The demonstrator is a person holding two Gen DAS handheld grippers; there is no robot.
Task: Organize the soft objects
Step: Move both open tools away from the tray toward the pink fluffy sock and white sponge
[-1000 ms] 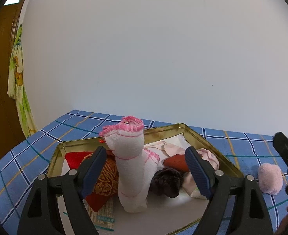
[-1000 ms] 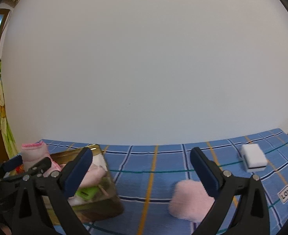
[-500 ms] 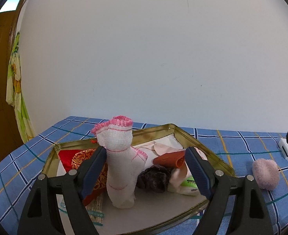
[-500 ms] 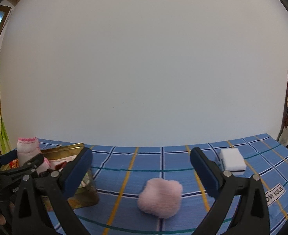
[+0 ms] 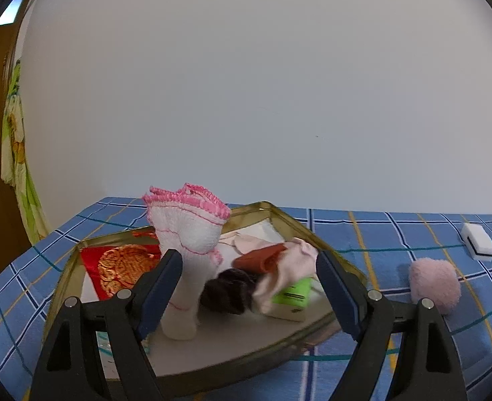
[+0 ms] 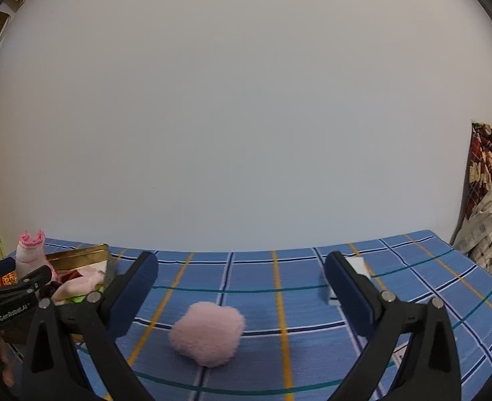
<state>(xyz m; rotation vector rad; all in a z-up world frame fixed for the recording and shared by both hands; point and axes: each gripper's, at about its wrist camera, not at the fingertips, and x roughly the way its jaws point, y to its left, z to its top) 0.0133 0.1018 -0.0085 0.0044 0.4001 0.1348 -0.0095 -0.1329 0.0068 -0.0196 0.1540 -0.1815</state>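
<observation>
Two grippers stand released, fingers spread and holding nothing. The left gripper hangs over a shallow gold metal tin, where a knitted white sock with a pink frilled cuff stands upright among crumpled cloths. The right gripper frames a fluffy pink puff on the blue checked surface.

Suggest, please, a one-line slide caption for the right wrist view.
Open right gripper faces a fluffy pink puff on the blue checked cloth.
</observation>
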